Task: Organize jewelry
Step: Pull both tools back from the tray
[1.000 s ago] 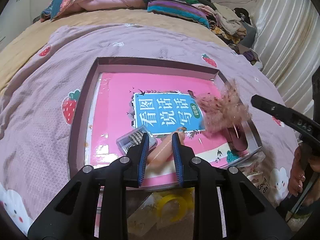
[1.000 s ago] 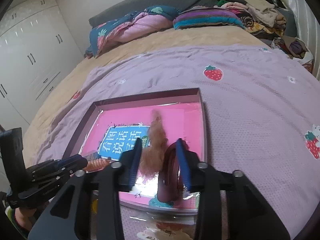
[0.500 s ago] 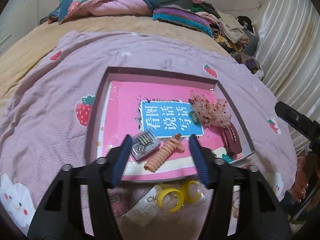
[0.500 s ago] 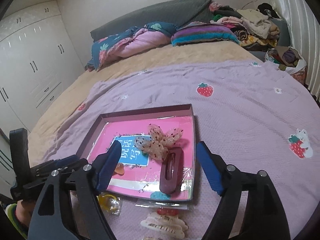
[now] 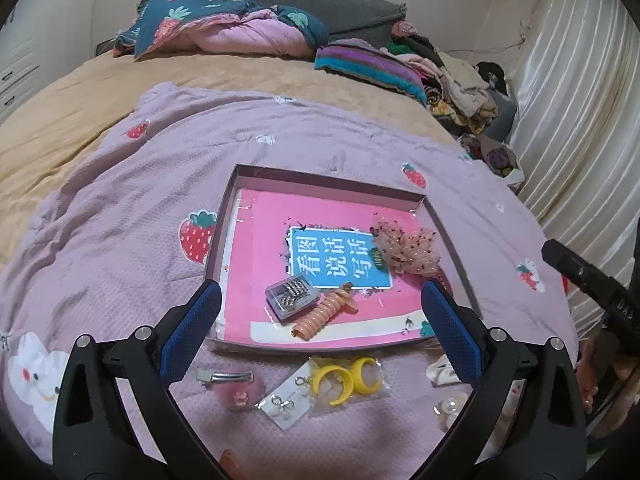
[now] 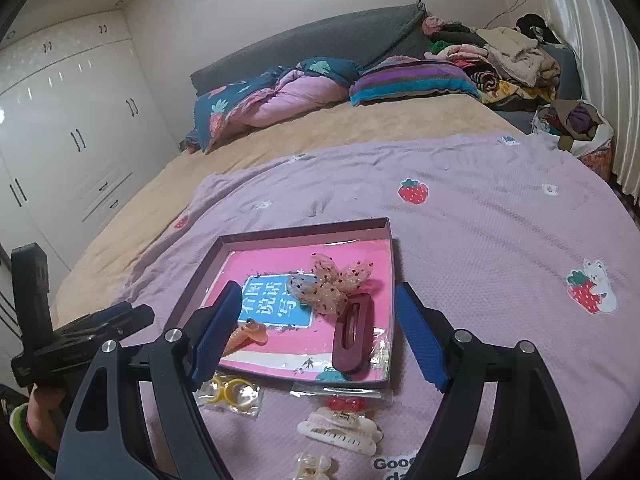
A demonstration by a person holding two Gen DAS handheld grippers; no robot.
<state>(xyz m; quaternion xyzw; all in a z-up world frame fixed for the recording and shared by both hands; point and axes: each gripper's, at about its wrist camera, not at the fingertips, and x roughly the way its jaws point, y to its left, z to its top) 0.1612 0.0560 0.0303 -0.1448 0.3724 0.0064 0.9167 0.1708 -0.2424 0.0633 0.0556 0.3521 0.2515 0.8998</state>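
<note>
Left wrist view
Left gripper (image 5: 320, 328): black frame with blue pads, jaws spread wide, holding nothing, above the near edge of the tray.
Tray: shallow mauve cardboard box lid (image 5: 224, 220) on the lilac strawberry-print blanket (image 5: 120, 208), lined with a pink booklet with a blue title panel (image 5: 336, 260).
Inside the tray: clear plastic case of metal rings (image 5: 291, 298) at 9 o'clock of the orange spiral hair tie (image 5: 322, 316), the two touching; sheer peach dotted bow (image 5: 404, 248) toward 2 o'clock of them.
Outside the tray, toward 6 o'clock: silver metal hair clip (image 5: 224, 377), pink fuzzy clip (image 5: 240, 394), carded earrings (image 5: 286, 408), bag of yellow plastic hoops (image 5: 346, 378), cream claw clips (image 5: 442, 372).
Right gripper: only a black part (image 5: 588, 284) shows at 3 o'clock.

Right wrist view
Right gripper (image 6: 318, 340): jaws wide apart, empty, over the tray's near edge (image 6: 340, 382).
Inside the tray: dark maroon oblong hair clip (image 6: 352, 332) just at 6 o'clock of the bow (image 6: 328, 284), spiral tie (image 6: 246, 336) at 9 o'clock.
On the blanket (image 6: 480, 220), 6 o'clock of the tray: red bead clip (image 6: 346, 403), cream clips (image 6: 340, 430), yellow hoops (image 6: 230, 392).
Left gripper (image 6: 100, 320): at 9 o'clock.
</note>
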